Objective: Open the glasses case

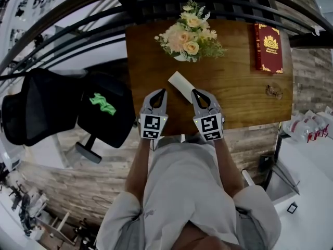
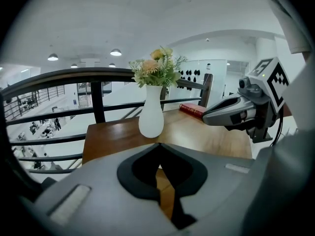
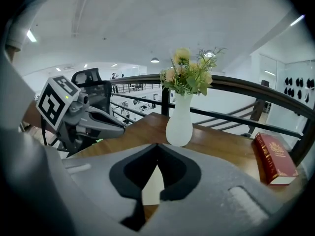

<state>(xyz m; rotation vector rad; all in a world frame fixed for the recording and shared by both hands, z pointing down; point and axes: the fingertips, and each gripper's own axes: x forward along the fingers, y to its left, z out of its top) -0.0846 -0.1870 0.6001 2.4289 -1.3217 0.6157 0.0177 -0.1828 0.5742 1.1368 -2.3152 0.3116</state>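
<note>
Grey left gripper [image 1: 162,91], right gripper [image 1: 194,91], closed, empty

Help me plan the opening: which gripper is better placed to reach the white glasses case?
Right, probably: the right gripper points at the glasses case, white showing just beyond its shut jaws in its own view; the left gripper faces only table.

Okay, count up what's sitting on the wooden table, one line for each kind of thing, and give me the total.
Vase of flowers: 1
Red book: 1
White glasses case: 1
Small brownish item, probably a pair of glasses: 1
Total: 4
</note>
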